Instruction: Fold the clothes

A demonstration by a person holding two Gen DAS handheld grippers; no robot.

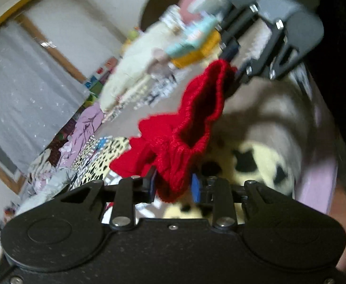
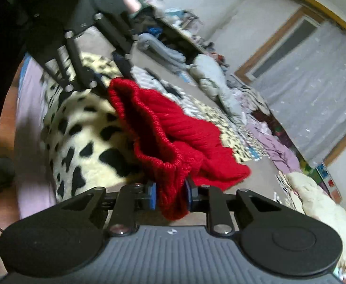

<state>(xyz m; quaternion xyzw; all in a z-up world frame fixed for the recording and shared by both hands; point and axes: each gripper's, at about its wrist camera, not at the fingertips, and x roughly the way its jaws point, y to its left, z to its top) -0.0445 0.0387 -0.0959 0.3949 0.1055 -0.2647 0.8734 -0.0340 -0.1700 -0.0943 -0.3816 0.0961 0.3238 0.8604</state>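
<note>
Left wrist view: my left gripper (image 1: pixel 173 184) and right gripper (image 2: pixel 169 195) each clamp the ribbed edge of a red knit garment (image 1: pixel 184 127), hanging slack between them above a spotted blanket (image 2: pixel 83 127); soft, light, stretchy.

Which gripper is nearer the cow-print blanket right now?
Neither clearly: left gripper and right gripper each clamp an end of the red knit, hanging above the cow-print blanket.

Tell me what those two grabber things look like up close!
The left gripper is black, with two round discs, silver bolts and blue pads on its fingers. The right gripper matches it, but has a grey ribbed plate and a thin black cable at its left edge.
</note>
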